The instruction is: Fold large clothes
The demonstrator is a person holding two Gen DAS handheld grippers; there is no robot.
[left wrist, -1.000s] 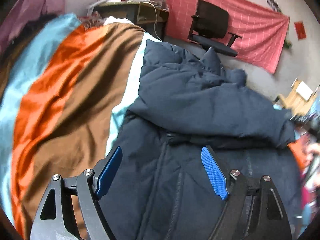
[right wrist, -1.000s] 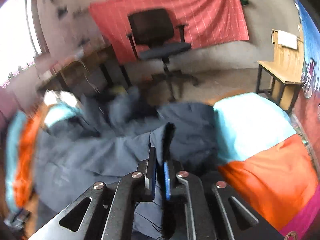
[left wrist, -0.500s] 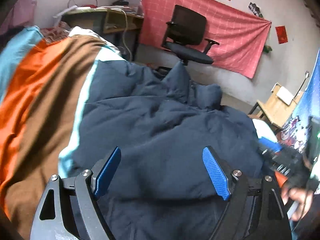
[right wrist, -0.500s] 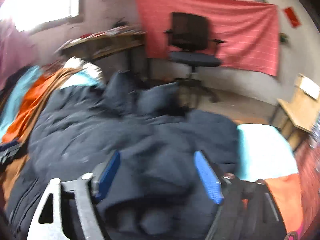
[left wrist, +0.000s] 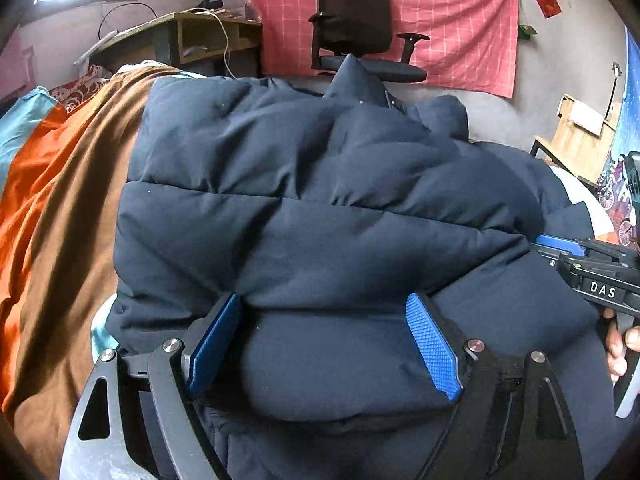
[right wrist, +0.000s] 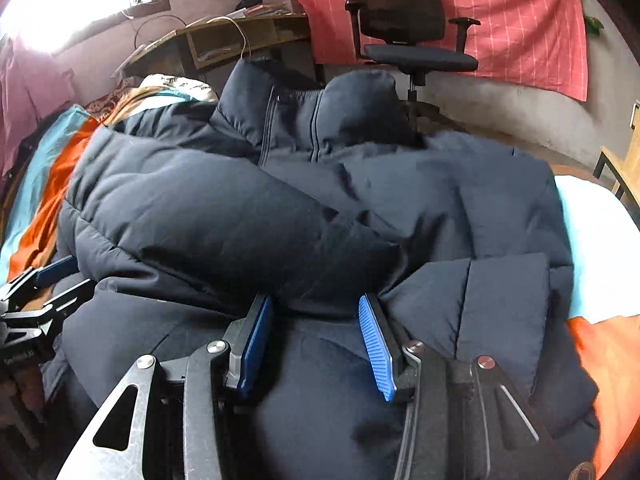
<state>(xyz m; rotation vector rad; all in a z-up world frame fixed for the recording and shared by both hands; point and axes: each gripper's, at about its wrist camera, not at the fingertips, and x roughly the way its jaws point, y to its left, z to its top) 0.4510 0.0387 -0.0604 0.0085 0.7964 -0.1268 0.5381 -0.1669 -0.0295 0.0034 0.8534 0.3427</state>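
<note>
Left wrist: jacket [left wrist: 320,200] covers striped bedspread [left wrist: 60,220].

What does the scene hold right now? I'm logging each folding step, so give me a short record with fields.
garment: navy puffer jacket, sleeves folded across its body
surface: bed with striped orange, brown and teal cover
left gripper: open, jacket fabric bulging between the fingers
right gripper: open, low over the jacket's lower part
collar: at the far end, toward the office chair
background: wooden desk, red cloth on wall
</note>
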